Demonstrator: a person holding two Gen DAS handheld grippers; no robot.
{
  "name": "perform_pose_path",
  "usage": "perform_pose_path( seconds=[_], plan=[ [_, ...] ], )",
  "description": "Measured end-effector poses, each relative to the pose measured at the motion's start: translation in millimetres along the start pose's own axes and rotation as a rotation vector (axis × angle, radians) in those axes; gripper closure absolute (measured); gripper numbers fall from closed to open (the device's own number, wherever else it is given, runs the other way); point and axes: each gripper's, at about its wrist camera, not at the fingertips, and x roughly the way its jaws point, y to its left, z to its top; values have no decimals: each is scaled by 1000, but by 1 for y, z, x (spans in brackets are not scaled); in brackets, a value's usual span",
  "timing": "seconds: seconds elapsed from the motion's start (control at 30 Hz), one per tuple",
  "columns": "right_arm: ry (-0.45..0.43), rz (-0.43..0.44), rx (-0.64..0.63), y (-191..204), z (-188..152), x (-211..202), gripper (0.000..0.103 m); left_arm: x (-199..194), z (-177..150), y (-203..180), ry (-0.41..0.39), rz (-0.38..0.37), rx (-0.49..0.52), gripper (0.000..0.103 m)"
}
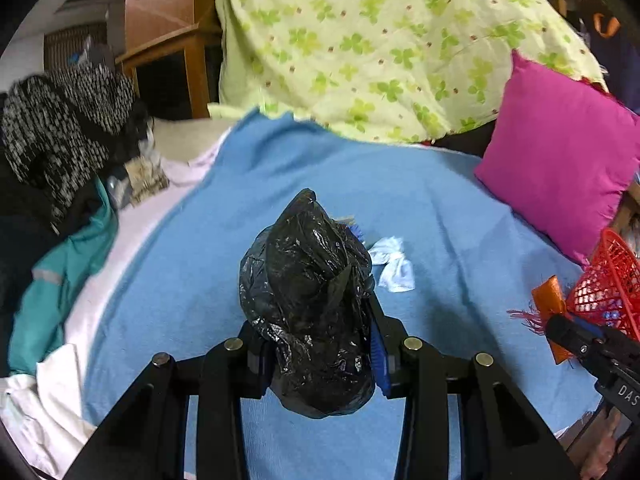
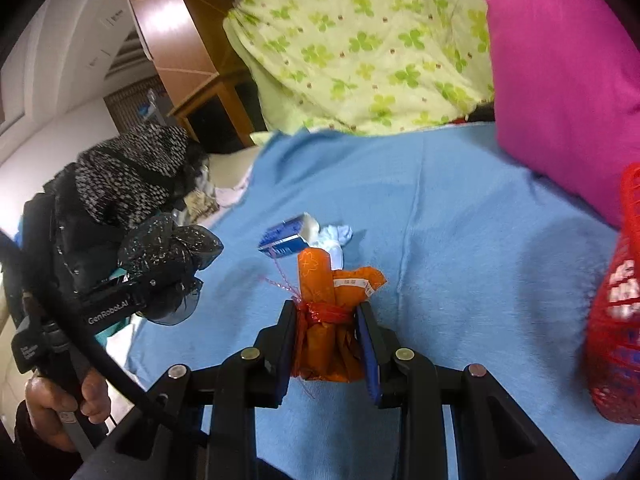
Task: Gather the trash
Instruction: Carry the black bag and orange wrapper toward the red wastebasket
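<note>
My left hand-held gripper [image 1: 320, 344] is clenched on a black bag [image 1: 310, 304]; its crumpled plastic bulges out between the two fingers, and the bag hangs clear above the bed. From the right wrist view the same bag [image 2: 168, 256] sits at the left, held up off the blanket.

My right hand-held gripper [image 2: 326, 332] is clenched on an orange bundle [image 2: 332, 320], a wad of orange wrappers tied round the middle with red string. The pads press it on both sides. In the left wrist view this bundle [image 1: 550, 300] shows at the far right, just beside a red basket [image 1: 612, 280].

On the blue blanket [image 1: 440, 208] ahead lie two loose pieces: a white tissue [image 2: 336, 240] and, touching it on its left, a blue carton [image 2: 284, 240] on its side. Both rest near the middle of the blanket, apart from either gripper.

A pink cushion [image 1: 560, 156] leans at the right edge of the blanket, near the basket. Behind it lies a green clover-print quilt [image 1: 380, 48]. To the left a pile of clothes [image 1: 60, 128] sits beside the blanket, with a teal garment [image 1: 60, 280] below it. My left hand [image 2: 60, 412] grips the handle at lower left.
</note>
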Motion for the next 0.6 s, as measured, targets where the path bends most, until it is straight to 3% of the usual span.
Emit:
perform_pose_path(
  seconds=[0.23, 0.6],
  plan=[
    [-86, 5, -6, -5, -2, -65, 72, -51, -1, -43, -93, 11, 92, 62],
    [-190, -21, -21, -19, -8, -137, 72, -94, -2, -98, -163, -11, 210, 62]
  ],
)
